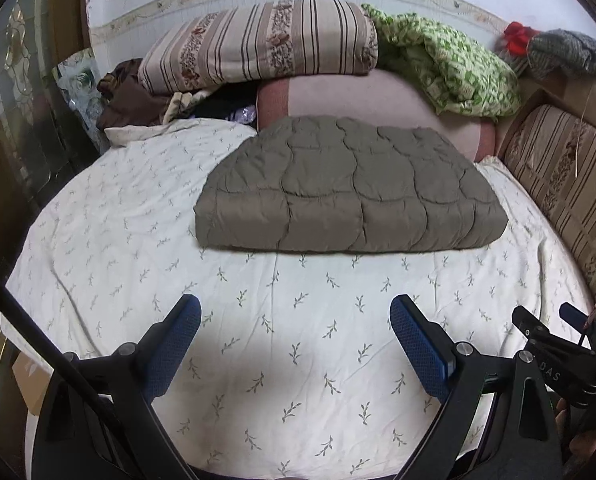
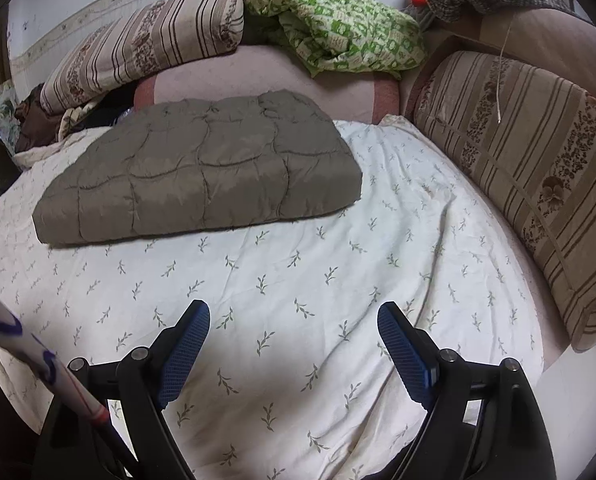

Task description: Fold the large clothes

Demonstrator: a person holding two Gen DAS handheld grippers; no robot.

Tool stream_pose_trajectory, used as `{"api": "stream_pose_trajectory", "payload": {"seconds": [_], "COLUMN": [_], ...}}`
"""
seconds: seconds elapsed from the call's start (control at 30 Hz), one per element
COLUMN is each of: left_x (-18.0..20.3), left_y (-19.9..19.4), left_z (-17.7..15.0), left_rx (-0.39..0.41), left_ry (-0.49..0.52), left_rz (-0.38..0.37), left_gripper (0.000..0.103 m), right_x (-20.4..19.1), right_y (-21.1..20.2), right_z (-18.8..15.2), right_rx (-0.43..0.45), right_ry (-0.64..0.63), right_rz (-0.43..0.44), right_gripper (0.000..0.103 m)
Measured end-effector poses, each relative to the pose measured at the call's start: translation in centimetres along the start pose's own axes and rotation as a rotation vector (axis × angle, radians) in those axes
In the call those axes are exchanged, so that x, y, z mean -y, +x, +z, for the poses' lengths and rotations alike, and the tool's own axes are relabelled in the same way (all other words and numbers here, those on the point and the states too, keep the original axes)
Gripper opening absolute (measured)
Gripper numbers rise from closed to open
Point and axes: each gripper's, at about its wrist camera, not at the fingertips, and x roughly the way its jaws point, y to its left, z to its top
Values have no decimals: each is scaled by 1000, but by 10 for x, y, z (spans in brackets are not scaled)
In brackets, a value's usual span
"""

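Observation:
A grey-brown quilted padded garment (image 1: 350,188) lies folded into a thick rectangle on the white leaf-print bedsheet (image 1: 257,360). It also shows in the right wrist view (image 2: 201,176), up and to the left. My left gripper (image 1: 295,312) is open and empty, held above the sheet well in front of the garment. My right gripper (image 2: 293,316) is open and empty, also in front of the garment and apart from it. The right gripper shows at the right edge of the left wrist view (image 1: 546,320).
A striped folded quilt (image 1: 257,44), a green patterned blanket (image 1: 450,64) and a pink bolster (image 1: 378,100) lie behind the garment. A striped cushion (image 2: 538,168) lines the right side. Dark clothes (image 1: 125,96) are piled at the back left. A door (image 1: 21,100) stands left.

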Motion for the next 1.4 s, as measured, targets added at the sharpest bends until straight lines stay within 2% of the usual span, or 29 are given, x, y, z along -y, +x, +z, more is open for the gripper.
{"api": "stream_pose_trajectory", "payload": {"seconds": [0.6,0.87,1.2,1.4], "left_x": [-10,-11,-17,-18], "left_y": [15,12,14,14], "left_z": [-6,-8,-10,-11], "left_rx": [-51,-42,-62,-65], "left_ry": [-31,-18,-42,-46], "left_rz": [-39,36,17,32], "left_gripper": [95,95,95,95], "right_x": [-31,-43,-42,-45], "right_y": [0,-4,-4,-4], "right_z": [12,11,11,9], "right_rx": [0,2,-2,-8], "right_ry": [-76,-109,-113,-126], "right_rz": [8,5,-16,-13], "right_gripper": [89,90,91,91]}}
